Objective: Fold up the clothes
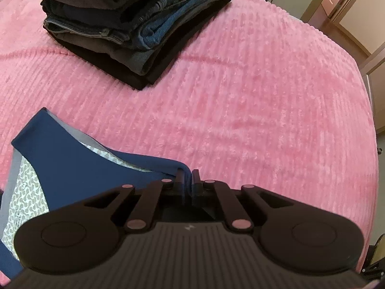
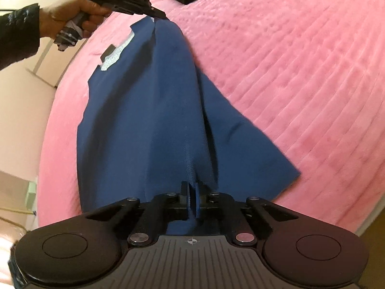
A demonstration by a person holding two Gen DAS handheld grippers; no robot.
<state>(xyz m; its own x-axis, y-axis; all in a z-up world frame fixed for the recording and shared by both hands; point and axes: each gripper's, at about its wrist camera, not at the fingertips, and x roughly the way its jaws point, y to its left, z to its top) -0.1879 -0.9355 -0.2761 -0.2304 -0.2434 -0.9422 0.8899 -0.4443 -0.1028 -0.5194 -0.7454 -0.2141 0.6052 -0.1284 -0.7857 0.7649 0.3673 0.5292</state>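
1. The left gripper (image 1: 189, 177) was clamped on a doubled edge of the navy T-shirt (image 2: 144, 110) at its collar end; in the right wrist view the same tool (image 2: 160, 14) pinched the cloth near the grey neckband (image 2: 120, 48)
2. The right gripper (image 2: 192, 198) was closed on a bunched pleat of the same shirt at its opposite, hem end, blue fabric showing between the jaws
3. Between the two grips ran a raised ridge of cloth, while the rest of the shirt lay on the pink bedspread (image 1: 240, 120), one side spread flat, the other flaring out in a loose flap (image 2: 252, 159)
4. Judged step: a lengthwise fold in progress. To do it well, both grips would need to travel together at the same height, keeping the ridge taut so that the crease stays straight
5. The loose flap probably calls for smoothing, or it may be trapped as a wrinkle
6. The patterned inner lining (image 1: 26, 192) showed at the collar; releasing only once the edges meet should keep it hidden
7. A stack of folded clothes (image 1: 134, 29) stood well apart, further up the bedspread
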